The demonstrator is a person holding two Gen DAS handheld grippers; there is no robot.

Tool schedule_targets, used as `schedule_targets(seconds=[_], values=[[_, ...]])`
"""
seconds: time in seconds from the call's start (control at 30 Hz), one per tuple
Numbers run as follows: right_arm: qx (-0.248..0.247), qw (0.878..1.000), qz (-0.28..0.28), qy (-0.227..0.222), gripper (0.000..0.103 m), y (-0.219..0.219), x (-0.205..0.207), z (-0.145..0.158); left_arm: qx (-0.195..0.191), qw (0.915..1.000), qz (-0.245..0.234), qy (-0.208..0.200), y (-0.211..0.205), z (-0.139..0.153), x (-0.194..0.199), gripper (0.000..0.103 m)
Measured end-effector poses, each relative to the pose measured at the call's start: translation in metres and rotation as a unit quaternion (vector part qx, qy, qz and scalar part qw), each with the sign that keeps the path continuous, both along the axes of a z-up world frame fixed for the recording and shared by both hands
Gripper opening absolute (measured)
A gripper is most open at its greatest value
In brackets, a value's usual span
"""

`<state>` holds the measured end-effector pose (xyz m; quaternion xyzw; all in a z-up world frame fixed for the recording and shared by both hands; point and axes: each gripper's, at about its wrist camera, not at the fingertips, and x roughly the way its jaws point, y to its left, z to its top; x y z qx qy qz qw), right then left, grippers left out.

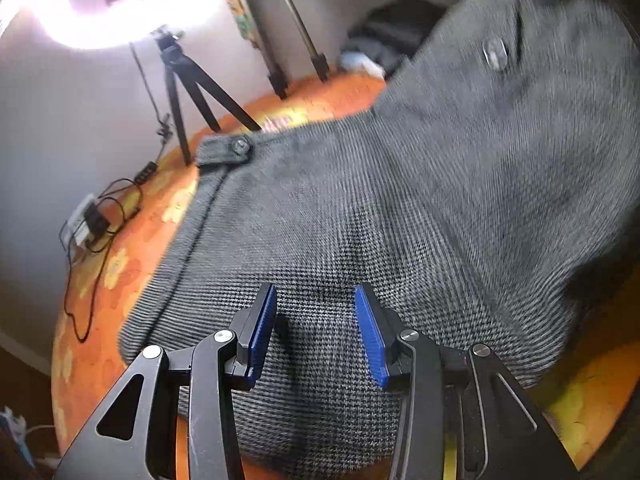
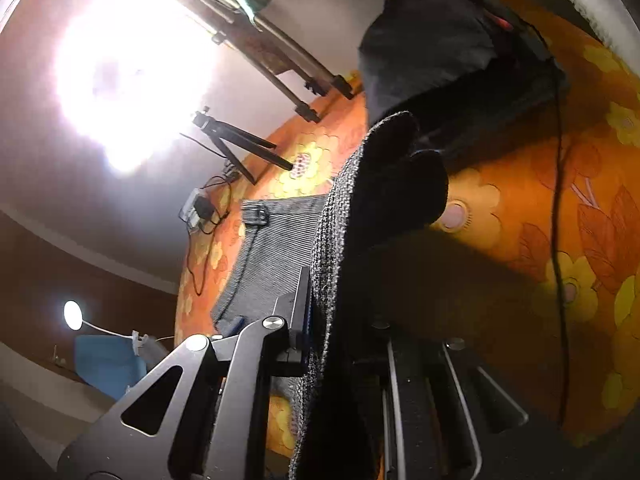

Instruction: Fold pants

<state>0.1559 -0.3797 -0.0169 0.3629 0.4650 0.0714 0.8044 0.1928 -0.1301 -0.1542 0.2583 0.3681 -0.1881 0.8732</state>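
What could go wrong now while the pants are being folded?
1. Only the right tool grips the pants, at an edge; the cloth may slip out.
2. The left tool is open above the fabric, so the lower layer may drag.
3. The black cable lies close and may snag.

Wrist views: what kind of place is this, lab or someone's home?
Probably a room at home set up for recording. The pants lie on an orange floral cloth, with a ring light and small tripod by a plain wall, and a desk lamp farther off.
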Motion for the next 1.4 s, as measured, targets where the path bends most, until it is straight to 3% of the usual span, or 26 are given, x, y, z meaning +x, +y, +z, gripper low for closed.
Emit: schedule_targets(seconds=[0.27,0.4,0.5,0.6,0.83,1.1,1.2,1.23,1.33,1.4], values=[[-0.011,1.0,0.024,-0.015,0.013,0.04,0.021,0.018,-0.052,0.9982,0.024,0.019,0.029,0.031,-0.001,0.04],[-0.033,0.998,0.05,-0.017,0.013,0.074,0.036,0.022,-0.065,0.9969,0.044,-0.002,0.061,0.061,-0.01,0.04],[-0.034,0.998,0.055,-0.014,0.013,0.094,0.054,0.02,-0.088,0.9929,0.075,-0.027,0.093,0.081,-0.013,0.04],[-0.038,0.997,0.062,-0.004,0.013,0.116,0.071,0.014,-0.126,0.986,0.107,-0.023,0.121,0.093,-0.005,0.04],[-0.073,0.993,0.085,0.034,0.013,0.191,0.12,-0.019,-0.16,0.9743,0.154,-0.037,0.166,0.106,-0.002,0.04],[-0.139,0.979,0.129,0.079,0.014,0.267,0.153,-0.073,-0.174,0.9674,0.179,-0.041,0.197,0.105,0.006,0.04],[-0.159,0.974,0.141,0.08,0.017,0.28,0.152,-0.081,-0.18,0.965,0.187,-0.039,0.205,0.105,0.007,0.04],[-0.156,0.974,0.144,0.081,0.024,0.282,0.154,-0.083,-0.183,0.964,0.189,-0.037,0.207,0.105,0.007,0.04],[-0.123,0.977,0.154,0.077,0.04,0.283,0.158,-0.081,-0.187,0.9632,0.189,-0.035,0.209,0.106,0.006,0.04],[-0.08,0.98,0.176,0.057,0.041,0.284,0.156,-0.071,-0.194,0.9628,0.185,-0.031,0.208,0.105,0.006,0.04]])
